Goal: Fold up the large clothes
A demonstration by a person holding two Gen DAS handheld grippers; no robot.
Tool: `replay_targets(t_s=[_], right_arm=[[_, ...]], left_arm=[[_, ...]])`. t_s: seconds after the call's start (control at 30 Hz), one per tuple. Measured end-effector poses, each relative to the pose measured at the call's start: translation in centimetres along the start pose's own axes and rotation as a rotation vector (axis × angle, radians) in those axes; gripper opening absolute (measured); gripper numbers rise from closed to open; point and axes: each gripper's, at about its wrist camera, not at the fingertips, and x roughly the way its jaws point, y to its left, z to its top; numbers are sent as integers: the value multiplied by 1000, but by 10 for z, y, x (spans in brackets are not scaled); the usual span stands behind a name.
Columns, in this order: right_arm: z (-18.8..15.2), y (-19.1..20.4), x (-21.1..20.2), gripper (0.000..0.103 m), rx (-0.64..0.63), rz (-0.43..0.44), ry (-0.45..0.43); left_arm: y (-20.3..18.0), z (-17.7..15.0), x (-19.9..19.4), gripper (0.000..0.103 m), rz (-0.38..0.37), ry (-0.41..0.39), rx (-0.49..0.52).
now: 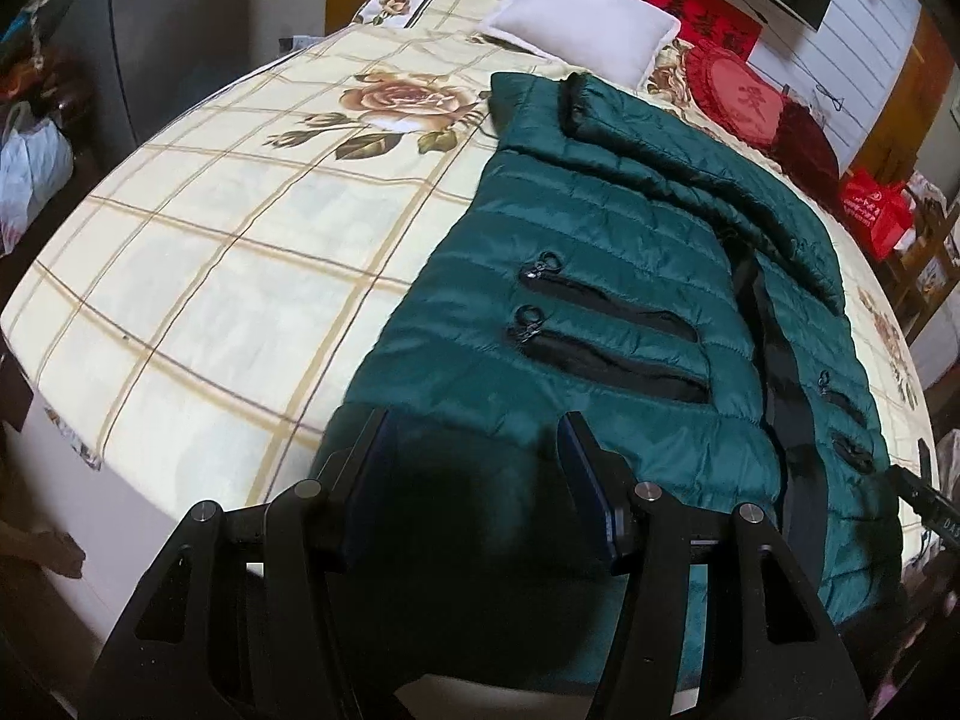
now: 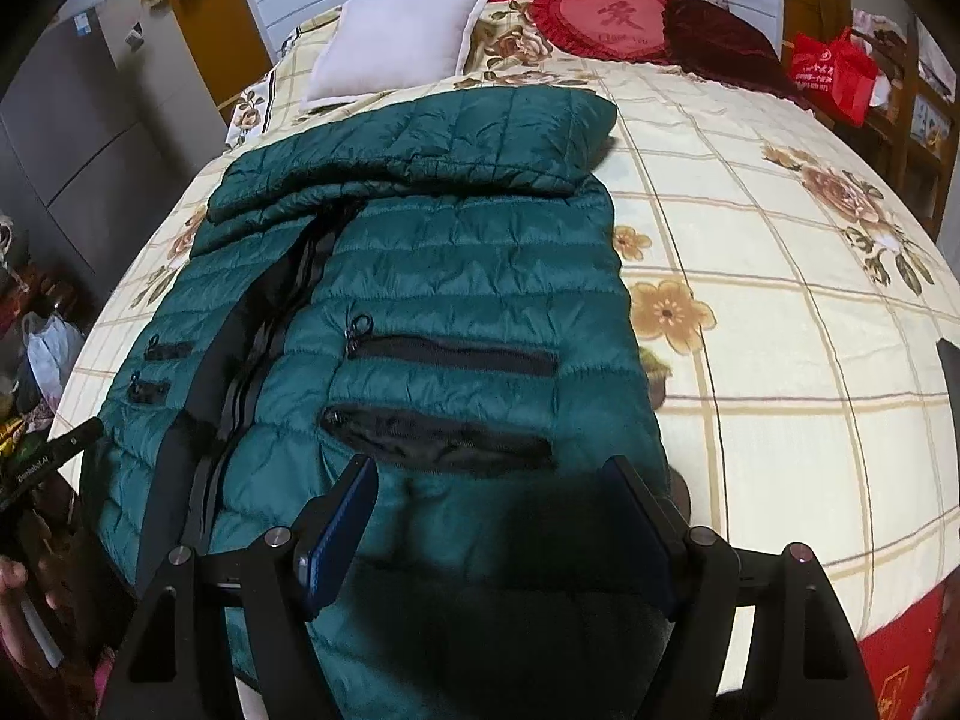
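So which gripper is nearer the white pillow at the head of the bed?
Neither clearly. The left gripper and right gripper both hover open over the green jacket's hem at the foot of the bed; the white pillow lies far beyond, on the left gripper's side.

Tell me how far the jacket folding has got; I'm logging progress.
Done: sleeves folded across the green jacket's chest. In hand: left gripper and right gripper hover open over the hem, gripping nothing. Left: folding the body, which lies full length on the bed.

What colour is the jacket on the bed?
The jacket is dark green with black zippers, best seen in the right wrist view.
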Motion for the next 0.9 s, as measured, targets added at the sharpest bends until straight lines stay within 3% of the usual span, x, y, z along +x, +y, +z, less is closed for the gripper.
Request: replay_targets(t_s=[0.23, 0.57, 0.9], right_arm=[[-18, -8, -7, 75, -12, 7, 23], [-32, -28, -2, 80, 26, 11, 67], [-37, -40, 12, 81, 93, 62, 119]], left_arm=[[17, -6, -6, 56, -36, 26, -17], [48, -10, 3, 56, -31, 79, -94], [51, -15, 13, 56, -42, 111, -105]])
